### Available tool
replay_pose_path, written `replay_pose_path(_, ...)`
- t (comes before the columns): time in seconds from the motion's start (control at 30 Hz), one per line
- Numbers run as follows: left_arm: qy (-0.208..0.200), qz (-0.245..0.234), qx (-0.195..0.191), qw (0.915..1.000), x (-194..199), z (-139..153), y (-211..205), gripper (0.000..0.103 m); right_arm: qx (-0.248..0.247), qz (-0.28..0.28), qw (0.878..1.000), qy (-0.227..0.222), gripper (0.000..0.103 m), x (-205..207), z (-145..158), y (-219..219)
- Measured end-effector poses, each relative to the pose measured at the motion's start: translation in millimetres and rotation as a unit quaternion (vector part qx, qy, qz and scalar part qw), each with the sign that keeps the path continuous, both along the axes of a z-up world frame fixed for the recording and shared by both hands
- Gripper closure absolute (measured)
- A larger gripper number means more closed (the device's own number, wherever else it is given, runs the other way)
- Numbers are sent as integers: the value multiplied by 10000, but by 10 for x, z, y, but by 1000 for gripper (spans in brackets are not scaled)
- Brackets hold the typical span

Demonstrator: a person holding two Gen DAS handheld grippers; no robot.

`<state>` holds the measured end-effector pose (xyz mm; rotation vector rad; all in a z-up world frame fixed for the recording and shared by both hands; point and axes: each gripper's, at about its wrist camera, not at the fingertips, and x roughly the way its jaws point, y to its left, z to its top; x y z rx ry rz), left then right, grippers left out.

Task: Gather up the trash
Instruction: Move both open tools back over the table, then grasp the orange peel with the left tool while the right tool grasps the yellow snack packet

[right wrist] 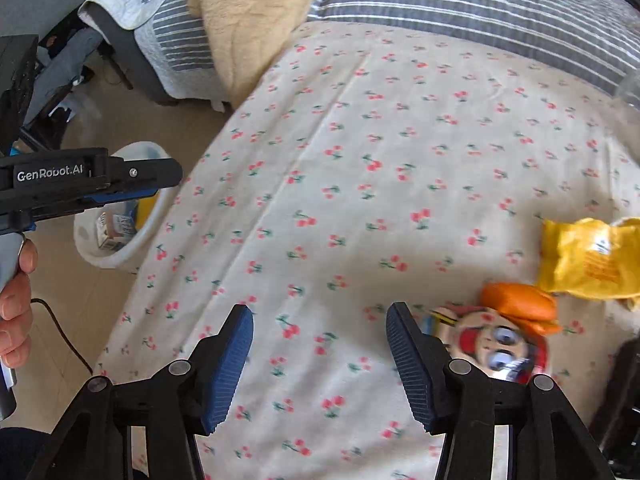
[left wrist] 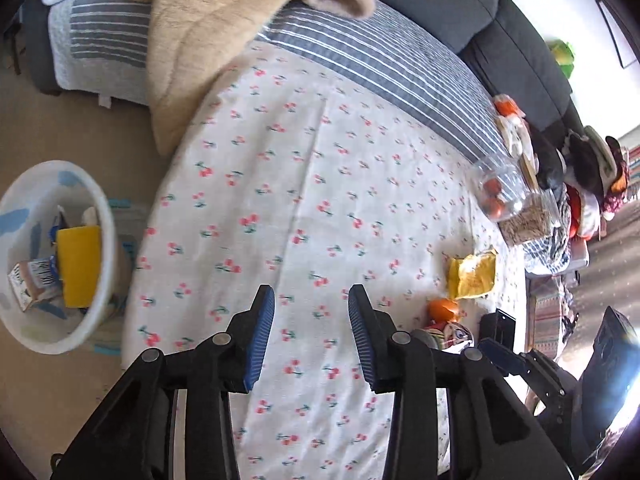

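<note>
Both grippers, left gripper [left wrist: 311, 332] and right gripper [right wrist: 320, 364], fingers apart and empty over cherry-print bedspread [left wrist: 320, 184]; yellow wrapper [right wrist: 592, 258] right of bedspread's middle, best approached squarely, gripped across crumpled edge.

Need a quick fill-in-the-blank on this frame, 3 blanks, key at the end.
1. The white bin stands on the ____, beside the bed.
2. The yellow wrapper lies on the sheet printed with ____.
3. Between the fingers of the left gripper and of the right gripper there is ____ held.

Missing words: floor; cherries; nothing
</note>
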<state>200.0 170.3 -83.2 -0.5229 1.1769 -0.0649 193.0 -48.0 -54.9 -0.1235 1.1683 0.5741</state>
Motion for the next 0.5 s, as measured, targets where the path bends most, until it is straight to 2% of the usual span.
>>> replay_pose_path(0.2,53,-607,-24,9981,240,-5,-813,57,-7,-700,9975,-60,40,233,40,-856)
replay_pose_path(0.37,107,-1104,-44,9938,429,-80,-1474,57,11,-1480,9890,44,39,518,-34,-1551)
replay_pose_path(0.5,259,-1401,179,9896,578,-219,-1896,57,163,-1783,9838,130,39,692,-72,-1925)
